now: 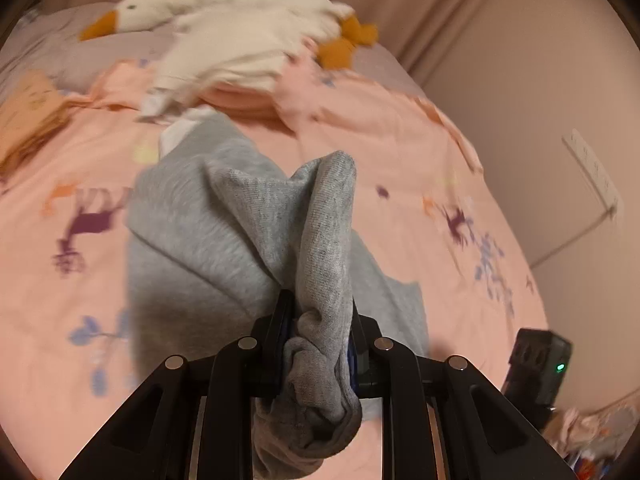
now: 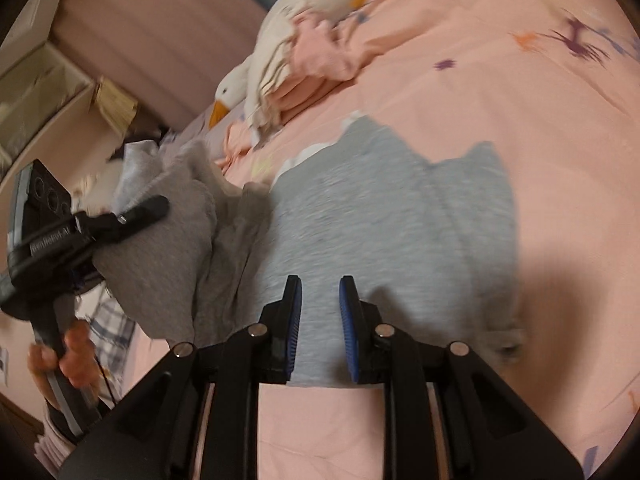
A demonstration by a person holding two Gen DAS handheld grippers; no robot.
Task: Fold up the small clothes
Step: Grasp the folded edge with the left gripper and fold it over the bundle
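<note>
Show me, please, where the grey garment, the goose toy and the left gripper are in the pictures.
grey garment [image 2: 384, 216]: right wrist view, flat part on the bed.
goose toy [image 1: 240, 36]: left wrist view, white body.
left gripper [image 1: 320, 320]: left wrist view, between the fingertips, shut on the cloth.

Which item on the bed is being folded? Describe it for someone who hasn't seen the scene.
Start at the pink animal-print bedspread, with a white plush goose at its far end. The grey knit garment lies nearer, one edge lifted in the left gripper. It is the only grey fabric there.
</note>
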